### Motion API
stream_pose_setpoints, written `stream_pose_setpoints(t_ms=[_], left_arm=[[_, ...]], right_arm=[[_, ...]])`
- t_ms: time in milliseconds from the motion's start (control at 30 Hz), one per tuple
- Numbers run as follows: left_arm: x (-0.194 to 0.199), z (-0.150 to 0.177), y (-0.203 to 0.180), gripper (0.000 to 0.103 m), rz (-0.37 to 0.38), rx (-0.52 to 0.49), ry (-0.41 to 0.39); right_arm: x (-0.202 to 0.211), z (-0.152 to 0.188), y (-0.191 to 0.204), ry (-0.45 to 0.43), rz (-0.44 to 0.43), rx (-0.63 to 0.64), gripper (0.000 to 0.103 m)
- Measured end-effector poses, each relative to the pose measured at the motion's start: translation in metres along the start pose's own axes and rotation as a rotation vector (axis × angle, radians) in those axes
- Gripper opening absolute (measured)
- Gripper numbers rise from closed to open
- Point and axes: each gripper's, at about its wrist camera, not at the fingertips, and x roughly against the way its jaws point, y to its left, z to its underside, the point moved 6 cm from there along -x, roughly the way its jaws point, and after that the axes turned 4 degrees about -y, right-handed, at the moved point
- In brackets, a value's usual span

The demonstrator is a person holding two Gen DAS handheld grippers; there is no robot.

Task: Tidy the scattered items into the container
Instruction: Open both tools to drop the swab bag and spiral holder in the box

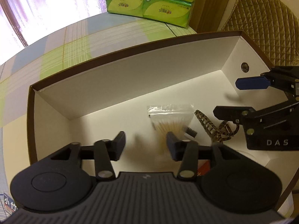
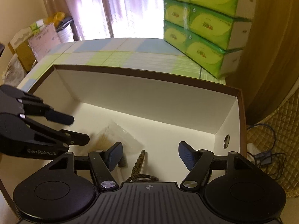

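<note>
Here both grippers hang over the open box (image 1: 130, 85), a white-lined container with a brown rim that sits on a checked green and blue tablecloth (image 1: 61, 48). The left gripper (image 1: 145, 143) has its jaws spread apart with nothing between them, poised above the box floor near the front edge. The right gripper (image 2: 150, 155) is likewise wide open and empty, its blue pads (image 2: 186, 156) set well apart.

Inside the box, toward the right end of the floor, lies a clear zip bag of cotton swabs (image 1: 170, 117). Just beside it, closer to the right wall, rests a patterned brown cord (image 1: 205, 123), looped at one end. A small dark brush-like piece (image 1: 190, 131) sits between the bag and the cord; what it is cannot be told. The right end wall carries a round metal eyelet (image 1: 245, 66).

Beyond the box's far edge, at the back of the tablecloth, stands a stack of green tissue packs (image 2: 205, 24).
</note>
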Motion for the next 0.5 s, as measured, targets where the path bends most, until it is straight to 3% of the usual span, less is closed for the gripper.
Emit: stream_pose_setpoints(t_ms=[33, 67, 200, 233, 500], left_arm=[[0.001, 0.0, 0.0, 0.063, -0.001, -0.003, -0.003], [0.003, 0.001, 0.0, 0.065, -0.003, -0.007, -0.005], [0.007, 0.004, 0.001, 0.073, -0.015, -0.022, -0.005], [0.009, 0.004, 0.001, 0.077, -0.018, -0.023, -0.005], [0.031, 0.01, 0.001, 0.086, -0.038, -0.029, -0.035]], right_arm=[[0.0, 0.001, 0.0, 0.005, -0.007, -0.003, 0.074], [0.001, 0.001, 0.001, 0.006, -0.012, -0.01, 0.085], [0.009, 0.002, 0.006, -0.019, -0.043, -0.01, 0.095], [0.012, 0.002, 0.007, -0.027, -0.04, -0.004, 0.103], [0.041, 0.005, 0.016, -0.079, -0.02, -0.001, 0.103]])
